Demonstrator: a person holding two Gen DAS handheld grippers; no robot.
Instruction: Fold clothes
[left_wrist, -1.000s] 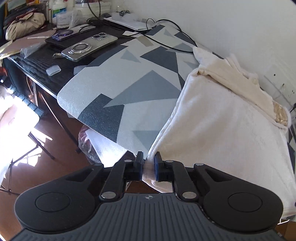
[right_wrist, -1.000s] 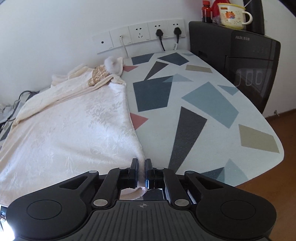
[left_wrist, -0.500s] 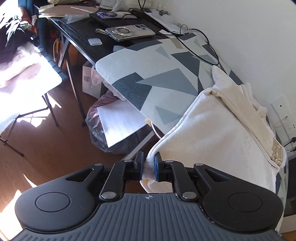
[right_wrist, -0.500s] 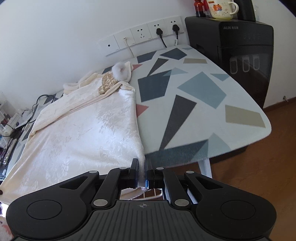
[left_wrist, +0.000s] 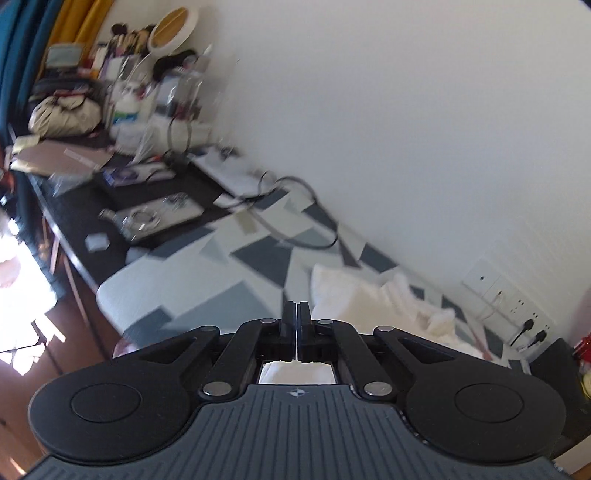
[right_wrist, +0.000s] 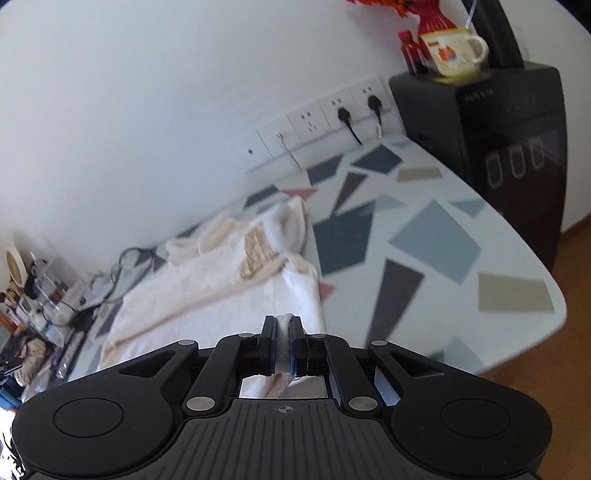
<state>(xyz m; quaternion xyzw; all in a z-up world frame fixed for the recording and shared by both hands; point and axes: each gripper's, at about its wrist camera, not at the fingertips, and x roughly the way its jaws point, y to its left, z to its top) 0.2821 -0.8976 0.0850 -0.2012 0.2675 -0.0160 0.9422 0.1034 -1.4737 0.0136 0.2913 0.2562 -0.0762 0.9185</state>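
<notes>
The cream garment (right_wrist: 221, 295) lies spread on the patterned table (right_wrist: 436, 240), its fluffy white collar end (right_wrist: 286, 225) and a gold sequin patch (right_wrist: 256, 254) toward the wall at about 12 o'clock in the right wrist view. Its near corner rises off the table into the right gripper (right_wrist: 283, 332), whose two fingers are pinched on a thin fold of the cloth; more of the fabric shows below, through the gap in the gripper body. That gripper points forward and slightly down over the table's near edge, tilted a little so that the wall leans to the left.

In the left wrist view the garment (left_wrist: 369, 299) shows as a blurred white heap just past the fingertips, at about 1 o'clock. The left gripper (left_wrist: 297, 314) has its fingers pressed together with only a hairline slit between them; no cloth can be seen between the tips, though white fabric shows under the gripper body. This gripper is held higher and aimed toward the wall, and the view is smeared.

Outward from the garment, a black cable (left_wrist: 306, 221) loops over the table at 11 o'clock, and beyond it stands a dark desk (left_wrist: 74, 206) cluttered with a phone (left_wrist: 155, 218) and bottles. Wall sockets (right_wrist: 332, 118) with two black plugs sit at 1 o'clock in the right view, beside a black appliance (right_wrist: 498, 140) carrying a mug (right_wrist: 454, 51).
</notes>
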